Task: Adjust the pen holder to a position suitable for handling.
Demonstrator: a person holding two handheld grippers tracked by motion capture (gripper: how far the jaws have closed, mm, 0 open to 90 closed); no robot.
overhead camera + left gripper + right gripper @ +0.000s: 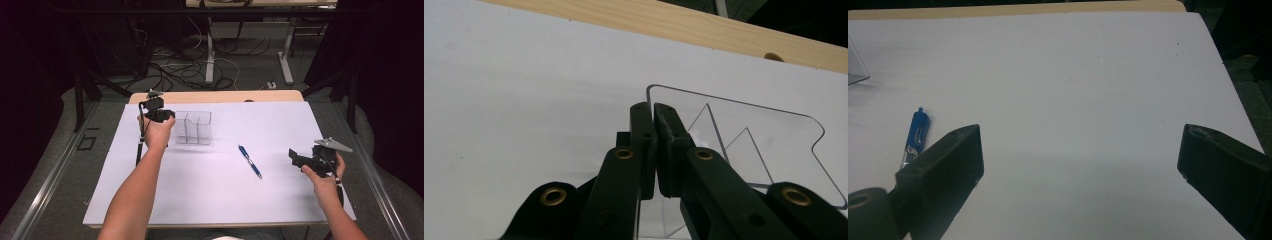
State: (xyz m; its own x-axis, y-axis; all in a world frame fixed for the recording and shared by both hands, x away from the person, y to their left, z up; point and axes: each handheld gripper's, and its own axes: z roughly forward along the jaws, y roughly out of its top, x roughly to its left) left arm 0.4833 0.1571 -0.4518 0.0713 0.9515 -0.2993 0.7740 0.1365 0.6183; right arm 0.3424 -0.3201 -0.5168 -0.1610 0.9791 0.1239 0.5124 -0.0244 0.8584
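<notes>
One blue pen (250, 161) lies on the white table sheet (220, 195), nearer than the clear holder (193, 127). The right gripper (300, 159) gapes beside the pen; the left gripper (161, 116) clamps the holder's wall, beyond.

The clear, glossy plastic divided holder (193, 127) has smooth walls that catch the light. The slim blue pen (250, 161) looks like shiny plastic, perhaps with a metal tip. Both lie on a matt white sheet (225, 195), paper-like, over a pale wooden tabletop (215, 96). The left gripper (654, 117) is matt black plastic with brass-coloured rivets.
</notes>
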